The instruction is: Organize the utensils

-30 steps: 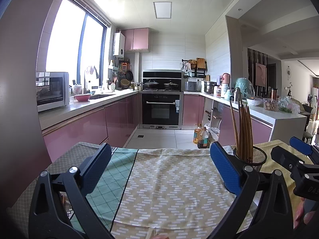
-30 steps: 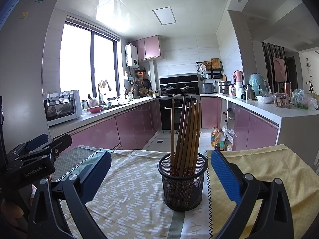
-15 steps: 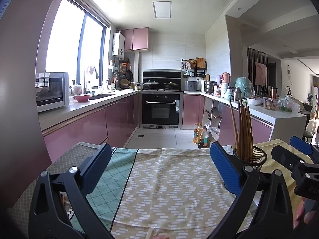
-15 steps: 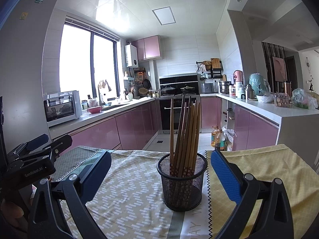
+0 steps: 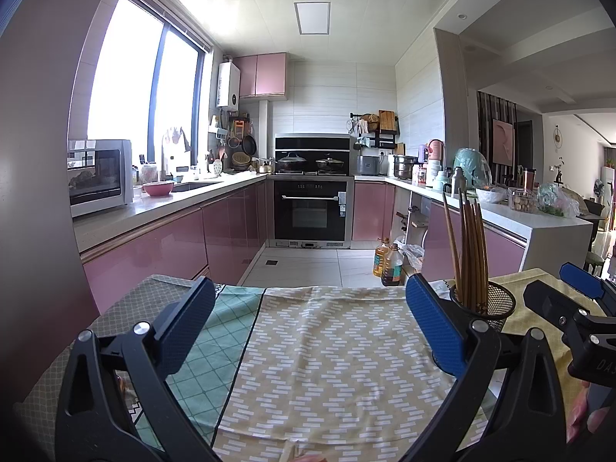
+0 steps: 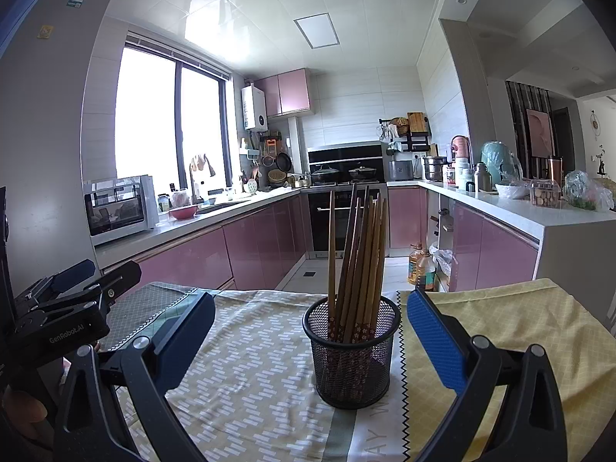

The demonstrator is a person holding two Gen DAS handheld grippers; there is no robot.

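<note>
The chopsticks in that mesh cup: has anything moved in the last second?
Nothing visibly changed. The chopsticks stand in the mesh cup on the tablecloth as before, and both the left tool and right tool stay open and empty.

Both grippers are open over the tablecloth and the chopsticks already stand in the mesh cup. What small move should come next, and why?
Probably none beyond drawing back: the chopsticks all stand in the mesh cup, the right gripper and left gripper are open and empty, and no loose utensil shows on the tablecloth.
</note>
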